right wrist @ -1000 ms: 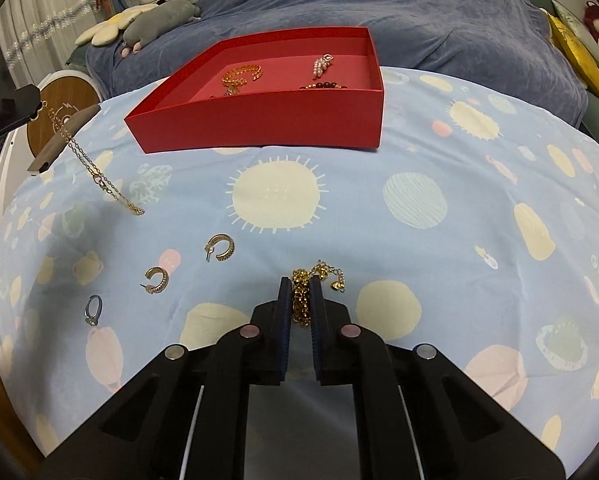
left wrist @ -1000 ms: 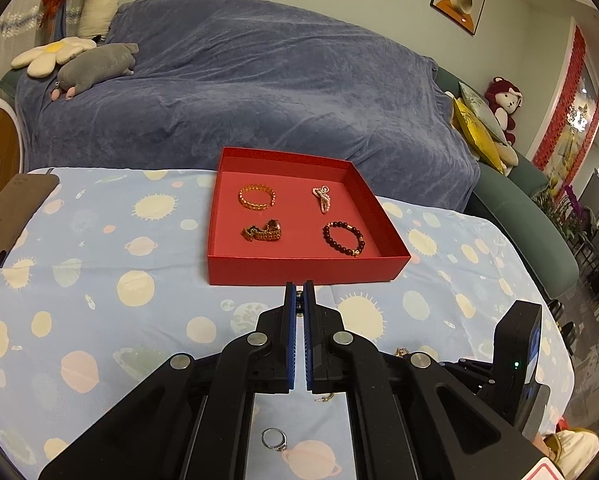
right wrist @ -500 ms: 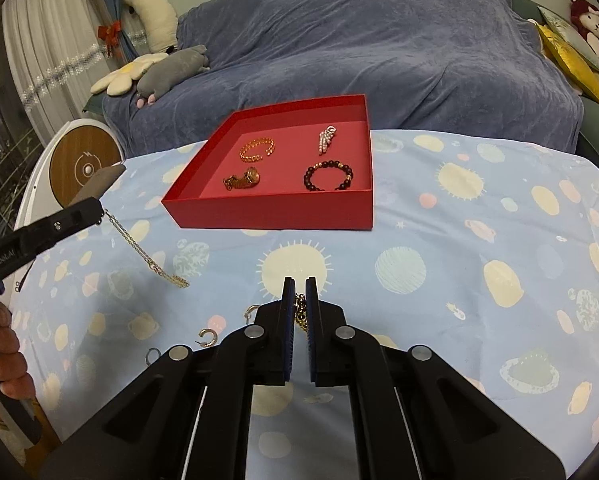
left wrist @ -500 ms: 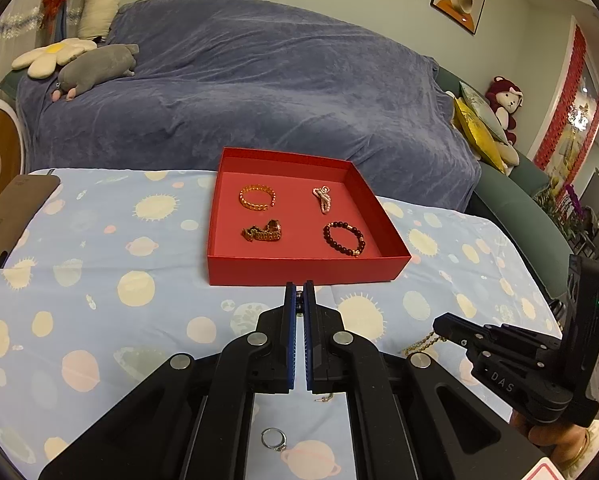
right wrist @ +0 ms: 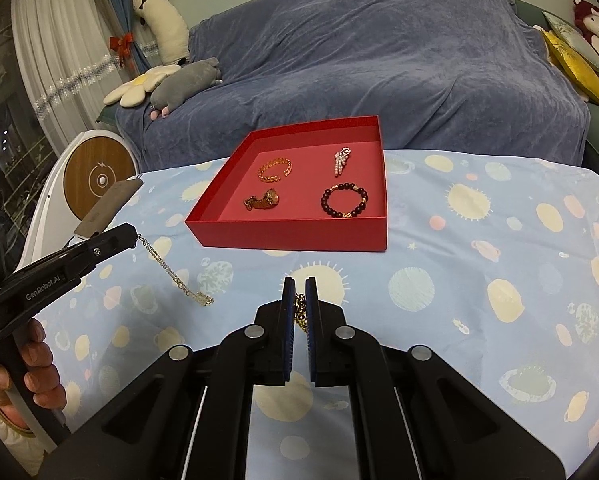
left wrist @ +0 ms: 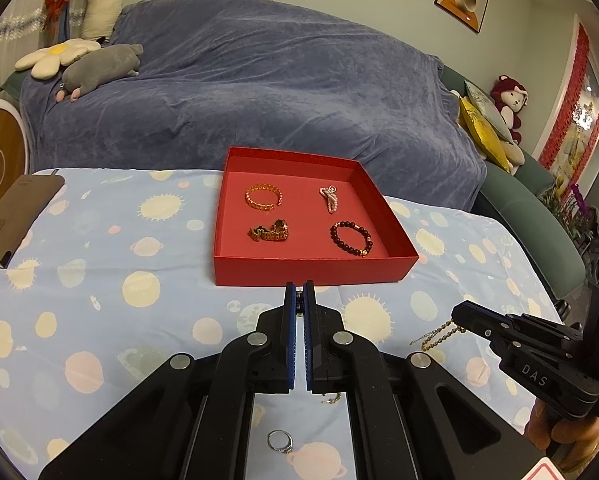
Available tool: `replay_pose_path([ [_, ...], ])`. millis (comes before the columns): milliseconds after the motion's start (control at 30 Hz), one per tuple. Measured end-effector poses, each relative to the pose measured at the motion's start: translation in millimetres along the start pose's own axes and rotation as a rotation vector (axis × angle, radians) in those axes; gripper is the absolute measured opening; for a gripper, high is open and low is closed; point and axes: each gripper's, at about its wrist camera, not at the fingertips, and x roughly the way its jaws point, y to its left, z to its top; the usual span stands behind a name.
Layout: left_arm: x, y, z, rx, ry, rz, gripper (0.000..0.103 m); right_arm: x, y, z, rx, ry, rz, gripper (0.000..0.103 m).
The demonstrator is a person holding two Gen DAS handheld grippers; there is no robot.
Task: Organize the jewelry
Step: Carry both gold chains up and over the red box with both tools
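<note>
Jewelry: low center, the right gripper [right wrist: 299, 300] has its jaws clamped on a gold chain bracelet [right wrist: 300, 312]; at left, the left gripper [right wrist: 133, 236] pinches a thin necklace [right wrist: 171, 272]. Beyond, mid-frame, a red tray [right wrist: 291, 232] holds four pieces.

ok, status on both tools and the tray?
Left tool shut on thin gold chain, dangling. Right tool shut on chunky gold chain, lifted. Red tray holds four pieces, open space in the middle. Path to tray unobstructed.
</note>
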Motion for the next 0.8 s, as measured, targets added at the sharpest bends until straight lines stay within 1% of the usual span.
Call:
replay_pose_path([
  [400,16,4,-7,0.001,0.043,0.023,0.002,7,-1,-6,0.005,0.021,-0.001,0.004],
  [667,14,6,0,-0.007,0.029,0.022,0.002,3,2,3,0.007,0.007,0.016,0.004],
  [800,7,7,17,-0.014,0.003,0.022,0.002,-3,4,20,0.013,-0.011,0.031,0.004],
])
